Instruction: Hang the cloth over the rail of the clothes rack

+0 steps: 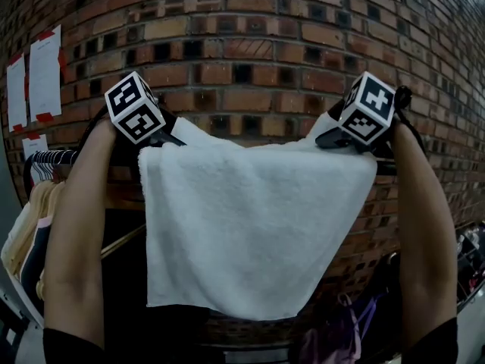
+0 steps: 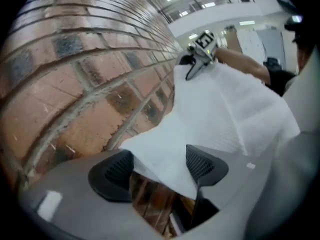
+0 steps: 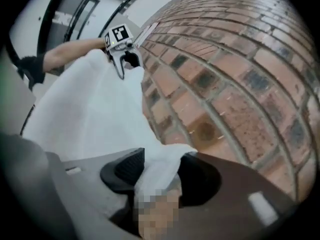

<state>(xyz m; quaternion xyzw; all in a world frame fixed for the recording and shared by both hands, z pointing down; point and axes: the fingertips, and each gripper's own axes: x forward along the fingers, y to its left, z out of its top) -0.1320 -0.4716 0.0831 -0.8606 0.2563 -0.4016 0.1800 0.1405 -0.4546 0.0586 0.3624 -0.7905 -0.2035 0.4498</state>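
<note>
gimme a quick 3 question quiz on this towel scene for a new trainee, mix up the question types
1. True or false: the white towel lies folded flat on a table.
2. What stands right behind the towel? A a brick wall; B a glass window; C a curtain.
3. Fill in: a corner of the towel lies between the pads of the left claw, and those pads stand ___.

Key: 1 false, it hangs spread out with its lower edge free; 2 A; 3 apart.
</note>
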